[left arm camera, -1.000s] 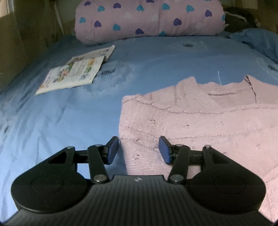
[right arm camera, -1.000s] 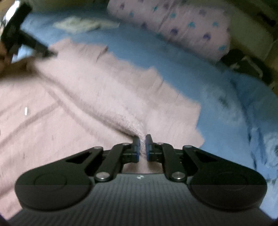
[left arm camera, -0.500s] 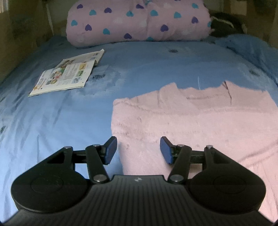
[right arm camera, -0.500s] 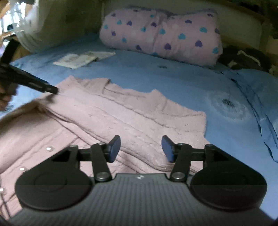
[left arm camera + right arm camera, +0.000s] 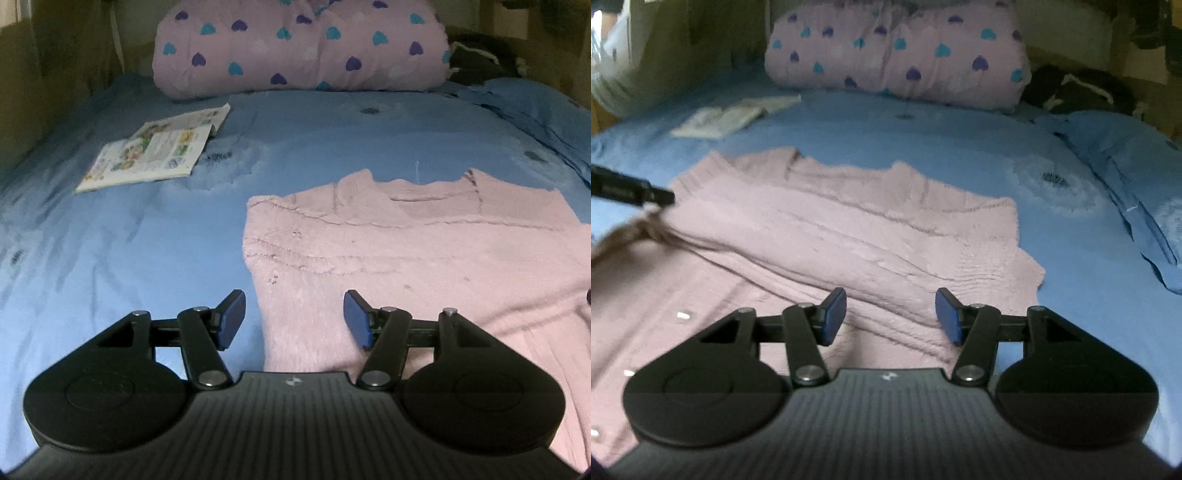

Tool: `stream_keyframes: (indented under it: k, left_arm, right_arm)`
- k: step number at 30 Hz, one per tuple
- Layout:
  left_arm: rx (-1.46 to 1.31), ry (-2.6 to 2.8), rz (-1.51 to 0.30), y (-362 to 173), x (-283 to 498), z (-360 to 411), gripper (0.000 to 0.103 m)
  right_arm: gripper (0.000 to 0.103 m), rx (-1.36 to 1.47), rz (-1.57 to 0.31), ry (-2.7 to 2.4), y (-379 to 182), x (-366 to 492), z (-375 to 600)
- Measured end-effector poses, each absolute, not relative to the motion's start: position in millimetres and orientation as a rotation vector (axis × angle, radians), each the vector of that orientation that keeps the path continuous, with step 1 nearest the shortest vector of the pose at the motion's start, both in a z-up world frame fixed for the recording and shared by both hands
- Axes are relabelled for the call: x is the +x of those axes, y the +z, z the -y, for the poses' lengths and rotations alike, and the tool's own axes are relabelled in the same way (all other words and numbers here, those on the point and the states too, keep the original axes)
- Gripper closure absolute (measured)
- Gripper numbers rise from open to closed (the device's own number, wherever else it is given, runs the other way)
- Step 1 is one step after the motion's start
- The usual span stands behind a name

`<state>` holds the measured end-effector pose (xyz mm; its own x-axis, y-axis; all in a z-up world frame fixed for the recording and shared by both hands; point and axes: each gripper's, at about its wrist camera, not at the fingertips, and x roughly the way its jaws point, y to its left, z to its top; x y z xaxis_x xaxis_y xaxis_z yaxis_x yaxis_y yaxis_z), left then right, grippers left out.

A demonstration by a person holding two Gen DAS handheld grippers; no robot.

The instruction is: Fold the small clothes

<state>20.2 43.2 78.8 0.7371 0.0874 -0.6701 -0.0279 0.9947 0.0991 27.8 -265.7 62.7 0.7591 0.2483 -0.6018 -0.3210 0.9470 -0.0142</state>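
Left wrist view: left gripper (image 5: 294, 319) released, jaws just widened a bit, nothing between them. Pink knit cardigan (image 5: 424, 251) flat on the bed (image 5: 129, 240), its left edge just ahead. Open booklet (image 5: 155, 155) far ahead-left, heart pillow (image 5: 299, 44) beyond.

Right wrist view: right gripper (image 5: 891, 315) released over the folded-in sleeve, nothing pinched.

Judgement: sleeve fold looks laid; next step likely regrasping an edge for the following fold, both grippers pinching together.
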Motion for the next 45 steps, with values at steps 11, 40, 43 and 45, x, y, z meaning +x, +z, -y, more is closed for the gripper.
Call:
stream_keyframes:
  k: [11, 40, 43, 45]
  left_arm:
    - [0.075, -0.018, -0.700, 115, -86, -18, 0.038]
    - [0.421, -0.230, -0.739, 30, -260, 25, 0.032]
    - [0.502, -0.214, -0.737, 18, -259, 34, 0.030]
    - [0.533, -0.223, -0.727, 15, -260, 40, 0.026]
  right_arm:
    - [0.047, -0.143, -0.511, 0.402, 97, -76, 229]
    - [0.026, -0.573, -0.591, 0.452, 41, -207, 185]
    - [0.026, -0.640, -0.611, 0.414, 32, -204, 179]
    - [0.026, -0.686, -0.619, 0.387, 26, -201, 175]
